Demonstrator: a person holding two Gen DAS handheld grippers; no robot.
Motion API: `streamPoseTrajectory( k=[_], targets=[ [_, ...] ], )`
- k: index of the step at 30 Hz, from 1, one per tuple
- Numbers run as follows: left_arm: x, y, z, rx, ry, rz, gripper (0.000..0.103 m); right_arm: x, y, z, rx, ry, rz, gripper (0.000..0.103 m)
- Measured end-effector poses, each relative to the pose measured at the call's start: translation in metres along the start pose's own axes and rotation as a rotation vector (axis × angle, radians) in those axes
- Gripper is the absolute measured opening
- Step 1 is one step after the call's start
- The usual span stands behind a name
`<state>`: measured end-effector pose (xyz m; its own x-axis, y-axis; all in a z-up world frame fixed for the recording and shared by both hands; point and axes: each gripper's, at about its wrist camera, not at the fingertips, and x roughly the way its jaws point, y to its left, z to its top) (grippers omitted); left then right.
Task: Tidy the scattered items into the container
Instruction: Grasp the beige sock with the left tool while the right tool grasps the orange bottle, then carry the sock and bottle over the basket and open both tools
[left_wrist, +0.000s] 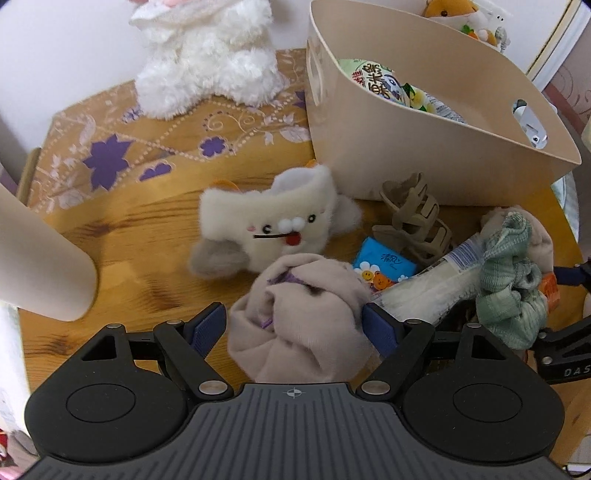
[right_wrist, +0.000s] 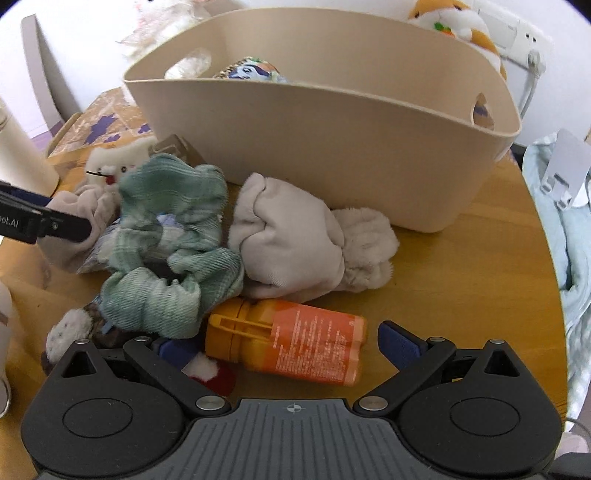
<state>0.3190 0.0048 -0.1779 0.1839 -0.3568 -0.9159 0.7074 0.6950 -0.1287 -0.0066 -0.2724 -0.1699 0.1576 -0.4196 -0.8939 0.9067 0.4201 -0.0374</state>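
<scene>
My left gripper (left_wrist: 295, 326) is standing released around the sock (left_wrist: 299, 317) and my right gripper (right_wrist: 291, 349) released around the orange bottle (right_wrist: 288, 341), so I am risking dragging the green scrunchie (right_wrist: 170, 258) along.

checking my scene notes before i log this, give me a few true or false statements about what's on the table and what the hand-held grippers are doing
1. The left hand-held gripper has its jaws around a beige cloth bundle. True.
2. The beige container holds nothing. False: a snack packet lies inside it.
3. The right hand-held gripper is clamped shut on the orange bottle. False: its jaws are spread wide, with the bottle lying on its side between them.
4. The green scrunchie lies on the table, outside the container. True.
5. The tan hair claw is inside the container. False: it lies on the table beside the container's wall.
</scene>
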Motion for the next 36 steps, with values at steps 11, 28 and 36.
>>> streamPoseTrajectory(
  k=[11,28,36],
  targets=[
    [0.007,0.013,-0.002,-0.071,0.011,-0.077,0.067,0.003,-0.009,0.000,0.031,0.013,0.047,0.083],
    [-0.013,0.014,-0.017,-0.097,-0.021,-0.065,0.041,-0.029,-0.026,-0.014,0.062,-0.038,0.047,0.083],
    [-0.035,0.011,-0.022,-0.089,-0.065,-0.065,0.041,-0.057,-0.041,-0.016,0.061,-0.087,0.046,0.083]
  ],
)
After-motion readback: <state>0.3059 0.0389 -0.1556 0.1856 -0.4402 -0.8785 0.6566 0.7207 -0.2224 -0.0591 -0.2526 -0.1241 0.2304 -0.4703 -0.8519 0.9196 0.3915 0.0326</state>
